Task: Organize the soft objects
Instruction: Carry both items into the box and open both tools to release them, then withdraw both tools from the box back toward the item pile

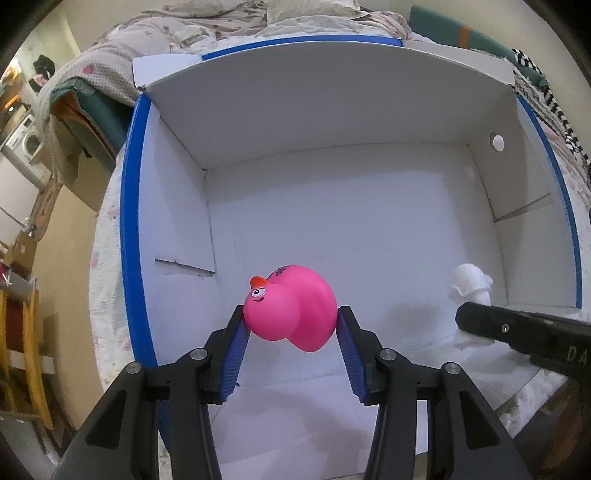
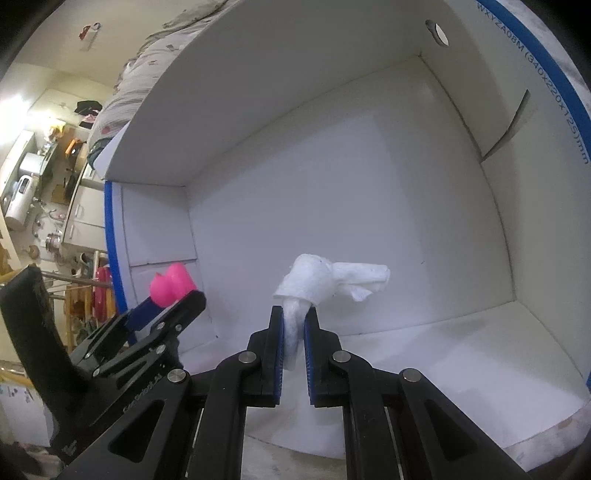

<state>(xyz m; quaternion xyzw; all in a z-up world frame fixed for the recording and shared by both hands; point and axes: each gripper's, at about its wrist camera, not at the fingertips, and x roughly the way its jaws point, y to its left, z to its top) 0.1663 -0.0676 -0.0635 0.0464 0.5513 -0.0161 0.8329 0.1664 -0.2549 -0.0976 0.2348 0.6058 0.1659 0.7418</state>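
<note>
My left gripper (image 1: 290, 317) is shut on a pink rubber duck (image 1: 291, 308) and holds it above the floor of an open white box with blue edges (image 1: 135, 206). The duck also shows in the right wrist view (image 2: 171, 284), at the left. My right gripper (image 2: 294, 314) is shut on a crumpled white tissue (image 2: 325, 282) and holds it inside the same box (image 2: 332, 166). In the left wrist view the tissue (image 1: 471, 284) sticks out past the right gripper's black finger (image 1: 517, 328) at the right.
The box stands on a bed with rumpled floral bedding (image 1: 177, 33) behind it. A striped cloth (image 1: 546, 99) lies at the right. Cardboard boxes (image 1: 81, 122) and a washing machine (image 1: 26, 142) stand at the left, beyond the bed.
</note>
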